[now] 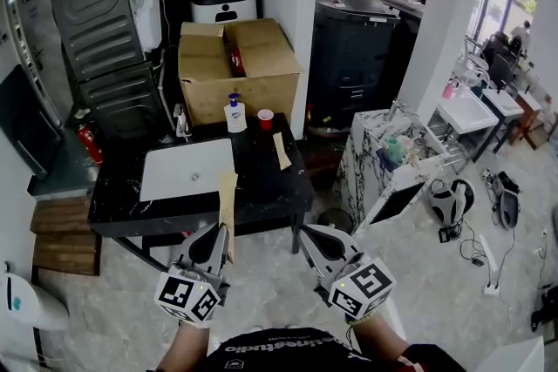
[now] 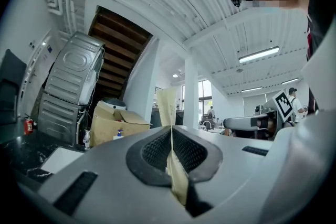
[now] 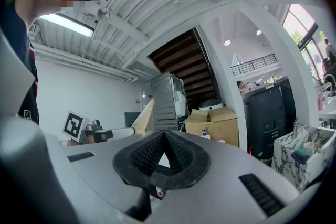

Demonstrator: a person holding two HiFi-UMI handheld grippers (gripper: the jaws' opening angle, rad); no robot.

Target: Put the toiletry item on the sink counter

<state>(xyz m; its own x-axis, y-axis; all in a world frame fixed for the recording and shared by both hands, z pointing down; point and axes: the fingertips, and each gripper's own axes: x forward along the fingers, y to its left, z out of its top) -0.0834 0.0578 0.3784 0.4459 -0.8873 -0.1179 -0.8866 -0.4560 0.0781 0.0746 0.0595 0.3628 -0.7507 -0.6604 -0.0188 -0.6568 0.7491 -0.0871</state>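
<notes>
Placement not yet done. Noted: left hand-held gripper [image 1: 220, 233] pinching thin tan flat sachet [image 1: 227, 198], upright, near front edge of black marble worktop [image 1: 266, 187]. Noted: right hand-held gripper [image 1: 310, 233] pressed together, empty. Outstanding: set-down beside white basin [image 1: 187, 168].

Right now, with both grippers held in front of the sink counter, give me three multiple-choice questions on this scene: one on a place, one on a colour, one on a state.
1. Where does the red cup stand?
A. in the sink basin
B. on the black counter, right of the soap bottle
C. on the cardboard box

2. What colour is the soap bottle's pump?
A. blue
B. green
C. yellow

3. How is the left gripper?
A. open and empty
B. shut on the red cup
C. shut on a tan packet

Answers:
1 B: the head view shows the cup on the counter beside the bottle.
2 A: the pump top is blue.
3 C: the pads press on the packet's flat sides.
</notes>
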